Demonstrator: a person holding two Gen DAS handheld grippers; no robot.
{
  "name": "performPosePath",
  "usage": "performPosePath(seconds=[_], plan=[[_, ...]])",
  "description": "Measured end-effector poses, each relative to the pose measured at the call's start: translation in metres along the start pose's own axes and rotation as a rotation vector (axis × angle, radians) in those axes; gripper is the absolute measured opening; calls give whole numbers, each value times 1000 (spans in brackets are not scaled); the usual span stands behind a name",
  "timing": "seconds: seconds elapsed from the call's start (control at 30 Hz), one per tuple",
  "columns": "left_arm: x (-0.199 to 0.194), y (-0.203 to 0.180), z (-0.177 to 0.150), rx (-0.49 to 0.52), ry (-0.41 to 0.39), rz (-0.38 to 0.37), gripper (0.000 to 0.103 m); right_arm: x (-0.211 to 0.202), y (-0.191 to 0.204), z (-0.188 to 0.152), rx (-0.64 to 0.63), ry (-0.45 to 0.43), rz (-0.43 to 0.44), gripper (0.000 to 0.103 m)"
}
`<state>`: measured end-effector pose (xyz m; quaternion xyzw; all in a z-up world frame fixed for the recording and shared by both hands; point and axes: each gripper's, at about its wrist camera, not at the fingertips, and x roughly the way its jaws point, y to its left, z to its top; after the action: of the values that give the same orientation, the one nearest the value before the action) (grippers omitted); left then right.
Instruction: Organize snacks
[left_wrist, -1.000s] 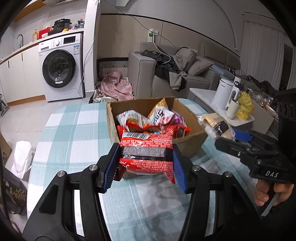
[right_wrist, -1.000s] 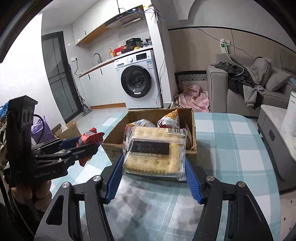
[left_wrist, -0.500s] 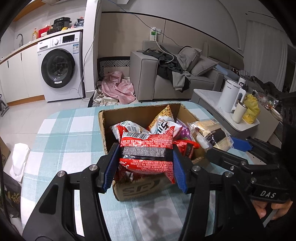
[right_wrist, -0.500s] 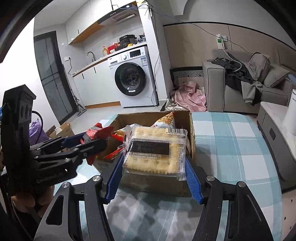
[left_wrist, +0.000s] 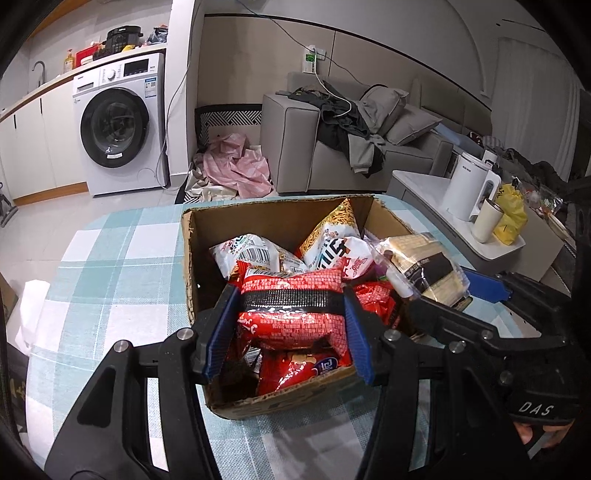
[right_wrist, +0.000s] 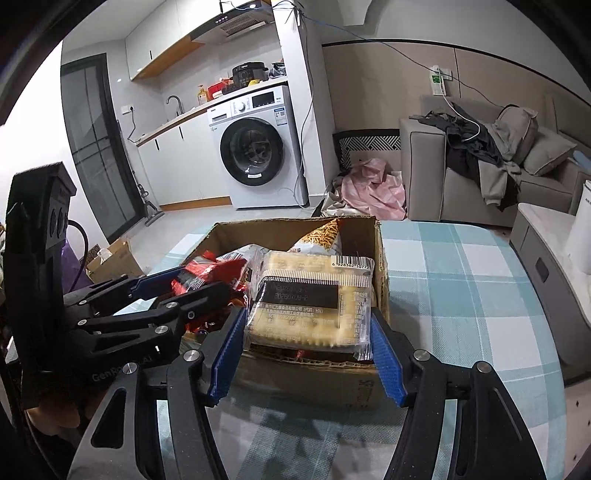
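An open cardboard box (left_wrist: 192, 266) (right_wrist: 382, 258) of snack bags stands on the checked table. My left gripper (left_wrist: 291, 314) is shut on a red snack packet (left_wrist: 295, 317) and holds it over the box's near half, above other red bags. My right gripper (right_wrist: 308, 332) is shut on a clear pack of pale crackers with a black label (right_wrist: 310, 299) and holds it over the box's near right corner. That pack (left_wrist: 424, 269) also shows in the left wrist view at the box's right side. White and orange bags (left_wrist: 332, 243) stand at the back of the box.
The table has a teal and white checked cloth (left_wrist: 110, 266) (right_wrist: 461, 280). A low side table with a white kettle (left_wrist: 469, 188) and cup stands to the right. A sofa, a washing machine (left_wrist: 118, 125) and clothes on the floor are beyond the table.
Both grippers have moved forward and now hold their packs over the box instead of in front of it. The grippers have come closer together.
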<state>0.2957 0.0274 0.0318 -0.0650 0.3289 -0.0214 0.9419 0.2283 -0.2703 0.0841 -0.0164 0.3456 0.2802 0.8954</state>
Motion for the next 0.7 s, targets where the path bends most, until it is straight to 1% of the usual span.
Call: performPosePath(seconds=[0.1, 0.17, 0.23, 0.3, 0.33, 0.37, 0.4, 0.43, 0.47, 0.5, 0.53, 0.6, 0.7], plan=[[0, 0, 0, 8, -11, 8, 52, -1, 0, -1, -5, -13, 1, 70], [-1, 0, -1, 10, -10, 18, 59, -5, 0, -3, -12, -28, 6, 75], [-5, 0, -2, 10, -18, 16, 64, -11, 1, -4, -22, -46, -2, 84], [-12, 0, -4, 19, -36, 13, 73, -17, -1, -5, -24, -66, -5, 86], [-16, -1, -5, 25, -47, 14, 83, -20, -3, -6, -19, -75, 3, 90], [-21, -3, -6, 31, -62, 17, 86, -24, -4, -6, -12, -82, 5, 93], [-27, -4, -7, 36, -79, 20, 86, -28, -6, -7, -1, -93, 7, 97], [-32, -5, -9, 46, -89, 18, 89, -31, -8, -8, 5, -99, 8, 99], [-37, -5, -11, 51, -92, 16, 96, -35, -9, -9, 11, -107, 13, 99], [-42, -6, -13, 53, -100, 20, 100, -39, -9, -11, 15, -112, 19, 101], [-50, -7, -16, 52, -124, 28, 102, -43, -10, -13, 18, -119, 24, 102], [-64, -8, -21, 55, -161, 28, 102, -52, -11, -18, 25, -140, 32, 103], [-80, -5, -29, 44, -173, 27, 102, -62, -12, -25, 24, -152, 43, 103]])
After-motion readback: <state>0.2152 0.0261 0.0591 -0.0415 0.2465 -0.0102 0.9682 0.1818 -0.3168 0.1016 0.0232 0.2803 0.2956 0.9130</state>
